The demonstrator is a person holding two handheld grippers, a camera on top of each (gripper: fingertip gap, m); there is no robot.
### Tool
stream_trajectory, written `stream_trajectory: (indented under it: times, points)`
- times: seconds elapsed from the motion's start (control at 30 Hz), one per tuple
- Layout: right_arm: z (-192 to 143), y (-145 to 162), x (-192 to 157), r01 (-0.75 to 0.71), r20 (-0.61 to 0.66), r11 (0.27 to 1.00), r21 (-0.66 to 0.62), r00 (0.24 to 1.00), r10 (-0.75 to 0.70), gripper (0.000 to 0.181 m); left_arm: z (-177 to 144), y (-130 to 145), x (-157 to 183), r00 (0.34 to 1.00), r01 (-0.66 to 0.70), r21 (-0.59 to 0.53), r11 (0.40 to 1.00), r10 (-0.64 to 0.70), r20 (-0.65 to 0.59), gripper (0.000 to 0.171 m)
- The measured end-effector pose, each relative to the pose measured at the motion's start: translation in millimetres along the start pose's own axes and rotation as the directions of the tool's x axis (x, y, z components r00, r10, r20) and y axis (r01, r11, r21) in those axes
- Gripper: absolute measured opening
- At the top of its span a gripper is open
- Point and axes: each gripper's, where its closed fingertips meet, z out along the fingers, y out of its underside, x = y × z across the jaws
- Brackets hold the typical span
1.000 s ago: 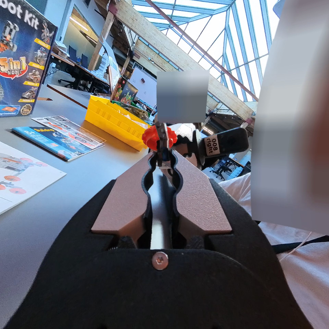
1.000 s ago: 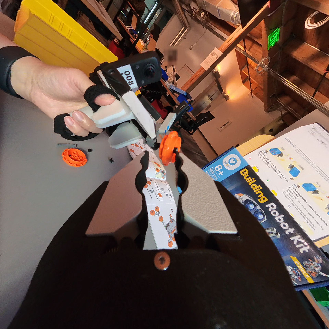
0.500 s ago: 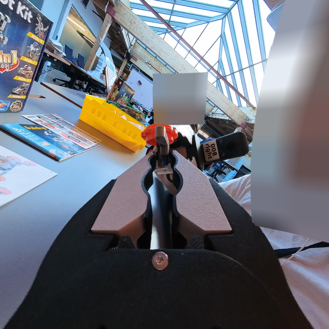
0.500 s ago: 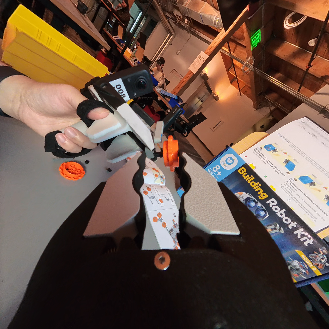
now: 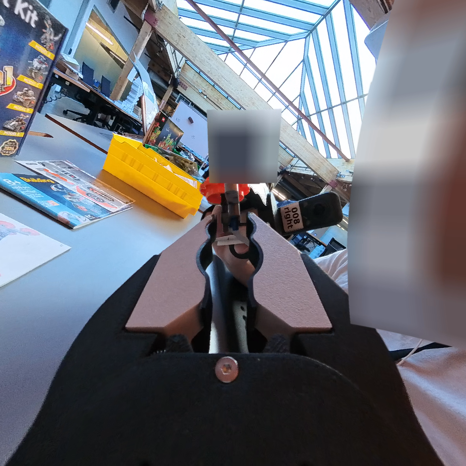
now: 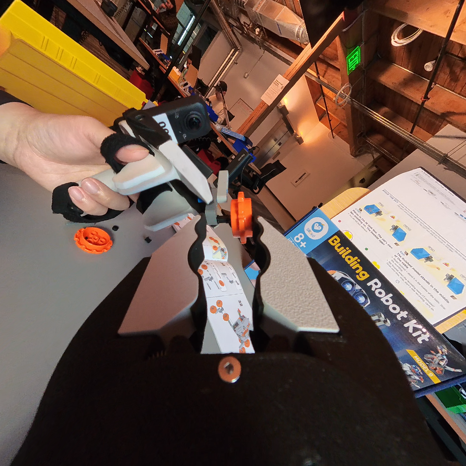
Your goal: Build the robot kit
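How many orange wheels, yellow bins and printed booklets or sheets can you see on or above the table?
Orange wheels: 2 (one at the fingers, one lying on the table)
Yellow bins: 1
Printed booklets or sheets: 3 (blue booklet, white sheet, instruction sheet)
Total: 6

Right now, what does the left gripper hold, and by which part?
The left gripper pinches a small grey plastic bracket at its grey end, not at its orange toothed wheel.

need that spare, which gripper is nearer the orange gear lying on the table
Left. The left gripper and its hand hang close by the loose gear; the right gripper is farther off.
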Motion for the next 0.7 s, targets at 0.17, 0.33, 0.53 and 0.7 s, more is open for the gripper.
stream_trajectory:
  times: [0.17, 0.33, 0.53, 0.7]
  points:
    - [0.8, 2.3, -6.7, 0.023, 0.045, 1.0, 0.0, 0.999, -0.023, 0.036, -5.3, -4.4, 1.5, 1.0, 0.013, 0.014, 1.0, -0.013, -0.028, 0.005]
    - [0.1, 1.6, -6.3, 0.057, 0.04, 0.998, 0.003, 0.998, -0.057, 0.036, -4.9, -3.3, 2.9, 0.997, -0.071, -0.008, 0.997, 0.071, 0.012, 0.005]
    - [0.5, 1.6, -4.6, 0.056, 0.026, 0.998, -0.005, 0.998, -0.055, 0.036, -5.0, -4.7, 3.5, 0.995, -0.091, -0.004, 0.996, 0.091, 0.029, 0.005]
    - [0.8, 1.8, -3.4, 0.065, 0.016, 0.998, -0.009, 0.998, -0.064, 0.036, -4.9, -5.3, 3.8, 0.992, -0.116, -0.001, 0.993, 0.116, 0.042, 0.005]
